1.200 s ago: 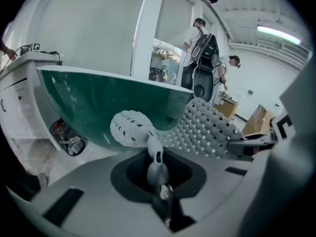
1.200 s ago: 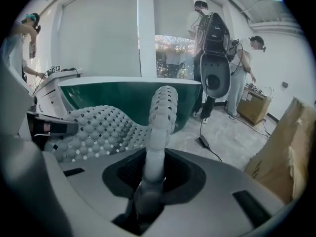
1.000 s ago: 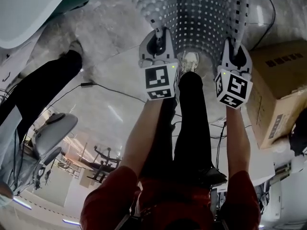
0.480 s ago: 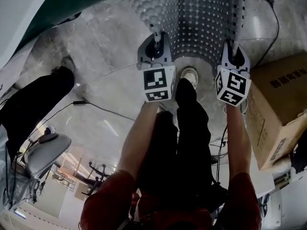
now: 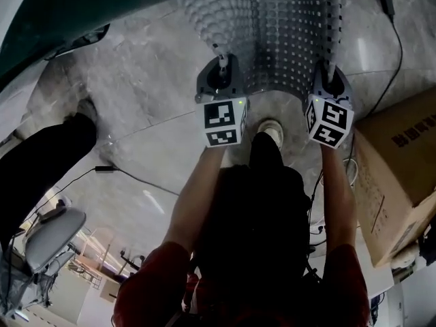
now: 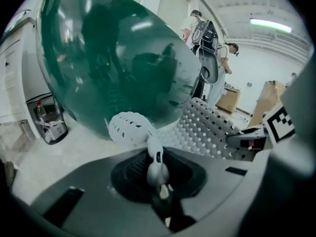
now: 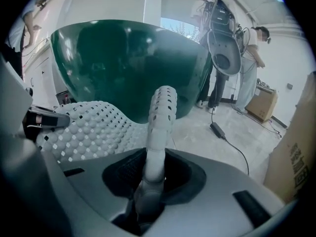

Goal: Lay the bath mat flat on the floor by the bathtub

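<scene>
Both claws are clamped on the task item, the pale grey perforated rubber bath mat (image 5: 286, 39) with its bumpy surface. Left gripper (image 5: 219, 63): jaws nearly together, pinching the mat's near left corner. In the left gripper view (image 6: 158, 167) that corner curls up out of the pads as a small roll, and the rest of the mat (image 6: 207, 132) spreads off to the side away from the tub. Right gripper (image 5: 330, 70): jaws narrow, nipping the near right edge. In the right gripper view (image 7: 150, 177) a folded strip of mat (image 7: 94, 127) stands up from the pads. The glossy dark green bathtub (image 5: 68, 5) is rounded and sits just ahead of both claws, filling most of each gripper view (image 6: 118, 58) (image 7: 128, 63). The mat hangs between the two grips just beside the tub's rounded side, with its near edge lifted above the grey marbled floor (image 5: 136, 80). Its far end runs off the top of the head view, so I can't tell if it touches down. The wearer's white shoe (image 5: 271, 129) is on the floor on the near side of the mat from the tub. A brown cardboard box (image 5: 402, 176) sits well clear of the tub, past the right claw. A black cable (image 5: 392, 19) trails across the floor beyond the mat's right edge. A second person's dark trouser leg (image 5: 41, 155) stands near the tub, off to the left claw's side.
</scene>
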